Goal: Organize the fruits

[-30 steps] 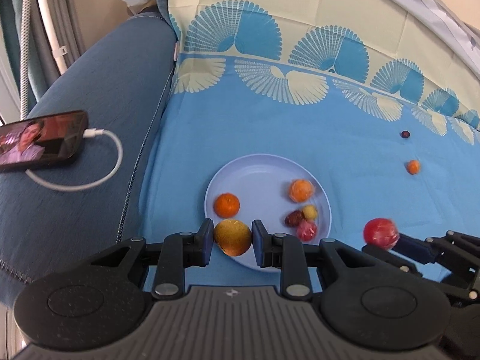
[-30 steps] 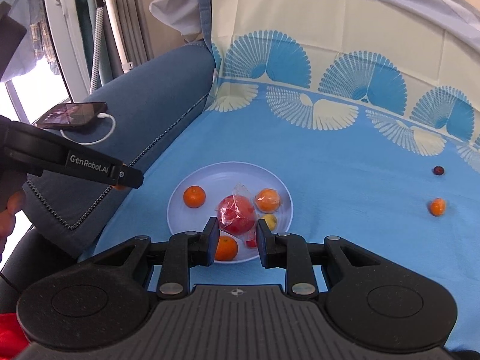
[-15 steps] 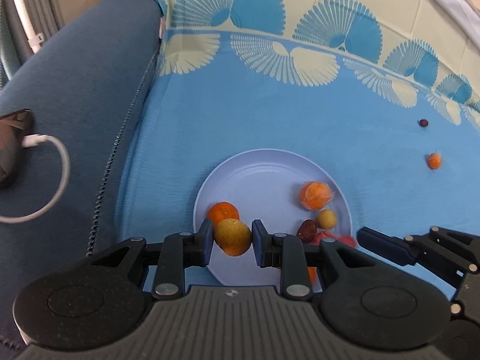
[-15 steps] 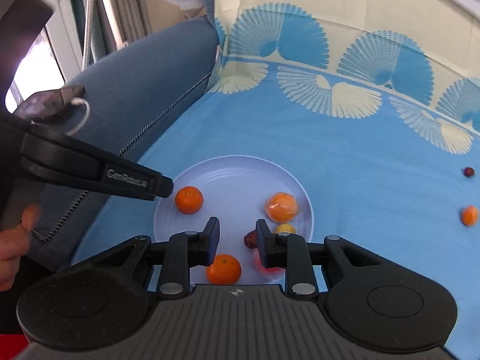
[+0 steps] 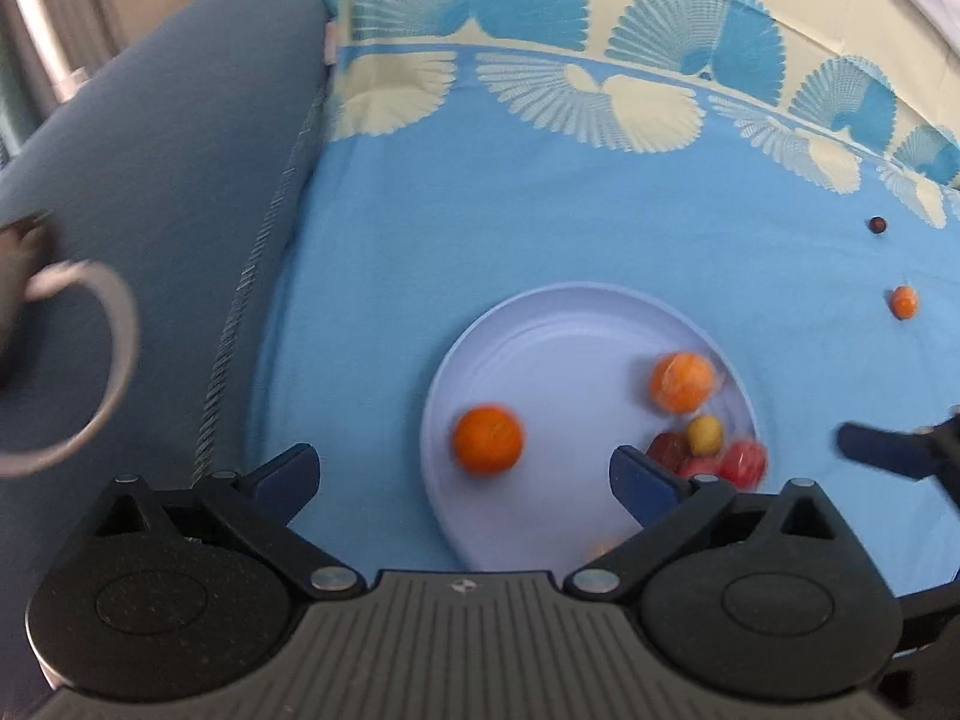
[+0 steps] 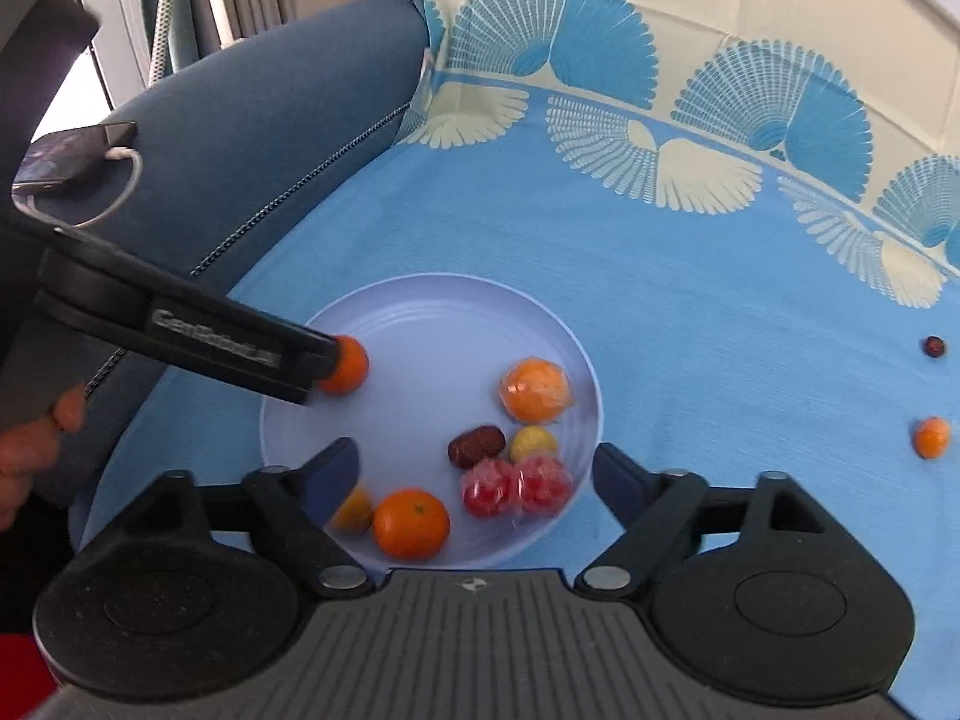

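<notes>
A pale blue plate (image 5: 570, 330) (image 6: 432, 312) lies on the blue cloth and holds several fruits: oranges (image 5: 487, 439) (image 6: 411, 523), a wrapped orange (image 6: 535, 390), a small yellow fruit (image 6: 533, 443), a dark red date (image 6: 476, 447), two wrapped red fruits (image 6: 515, 486) and a yellow-orange fruit (image 6: 354, 510). My left gripper (image 5: 465, 480) is open and empty above the plate's near left edge. My right gripper (image 6: 477, 477) is open and empty above the plate's near edge. A small orange (image 6: 931, 437) (image 5: 903, 302) and a dark berry (image 6: 933, 347) (image 5: 878, 224) lie on the cloth to the right.
A dark blue sofa arm (image 6: 252, 120) rises on the left with a phone (image 6: 66, 156) and its white cable (image 5: 96, 360) on it. The cloth's fan-patterned border (image 6: 660, 120) runs up the backrest behind.
Both grippers have opened. The left one released its yellow-orange fruit onto the plate and shifted left. The right one, having dropped the wrapped red fruit on the plate, has drawn back slightly.
</notes>
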`<state>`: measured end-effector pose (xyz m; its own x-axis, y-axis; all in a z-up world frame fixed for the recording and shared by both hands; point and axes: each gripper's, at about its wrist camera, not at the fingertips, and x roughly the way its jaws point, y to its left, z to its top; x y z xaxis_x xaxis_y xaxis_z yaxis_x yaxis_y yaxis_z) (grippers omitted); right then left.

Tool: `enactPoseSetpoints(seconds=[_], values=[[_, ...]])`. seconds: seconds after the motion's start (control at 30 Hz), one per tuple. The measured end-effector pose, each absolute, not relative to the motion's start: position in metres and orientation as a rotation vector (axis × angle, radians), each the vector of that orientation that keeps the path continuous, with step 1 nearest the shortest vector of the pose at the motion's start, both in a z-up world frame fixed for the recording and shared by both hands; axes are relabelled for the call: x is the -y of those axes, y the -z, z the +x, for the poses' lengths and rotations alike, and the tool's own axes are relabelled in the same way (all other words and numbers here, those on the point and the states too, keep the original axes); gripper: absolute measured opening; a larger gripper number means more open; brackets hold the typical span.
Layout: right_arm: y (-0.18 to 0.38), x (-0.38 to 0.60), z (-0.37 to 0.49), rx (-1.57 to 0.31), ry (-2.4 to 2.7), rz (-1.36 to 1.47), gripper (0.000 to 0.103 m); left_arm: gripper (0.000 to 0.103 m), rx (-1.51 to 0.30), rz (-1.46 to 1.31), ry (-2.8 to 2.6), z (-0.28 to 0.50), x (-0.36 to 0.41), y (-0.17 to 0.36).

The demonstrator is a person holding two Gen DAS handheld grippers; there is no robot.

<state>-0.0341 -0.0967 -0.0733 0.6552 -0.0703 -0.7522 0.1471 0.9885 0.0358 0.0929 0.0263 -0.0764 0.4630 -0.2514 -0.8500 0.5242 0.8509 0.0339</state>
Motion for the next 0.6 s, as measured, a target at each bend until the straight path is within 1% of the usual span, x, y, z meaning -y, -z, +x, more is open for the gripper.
enactPoseSetpoints(seconds=[0.03,0.1,0.2,0.37,0.6], values=[[0.070,0.095,-0.042,-0.848,0.125,0.103,0.093,0.103,-0.986,0.310,0.474,0.087,-0.034,0.074],[0.065,0.091,-0.058,-0.863,0.126,0.125,0.096,0.103,-1.004,0.309,0.458,0.073,-0.046,0.070],[0.059,0.082,-0.083,-0.881,0.113,0.165,0.099,0.103,-1.040,0.290,0.425,0.049,-0.066,0.067],[0.046,0.066,-0.111,-0.850,0.113,0.132,0.100,0.103,-1.071,0.281,0.422,0.013,-0.086,0.067],[0.029,0.062,-0.137,-0.784,0.153,0.127,0.100,0.103,-1.035,0.291,0.447,-0.018,-0.091,0.055]])
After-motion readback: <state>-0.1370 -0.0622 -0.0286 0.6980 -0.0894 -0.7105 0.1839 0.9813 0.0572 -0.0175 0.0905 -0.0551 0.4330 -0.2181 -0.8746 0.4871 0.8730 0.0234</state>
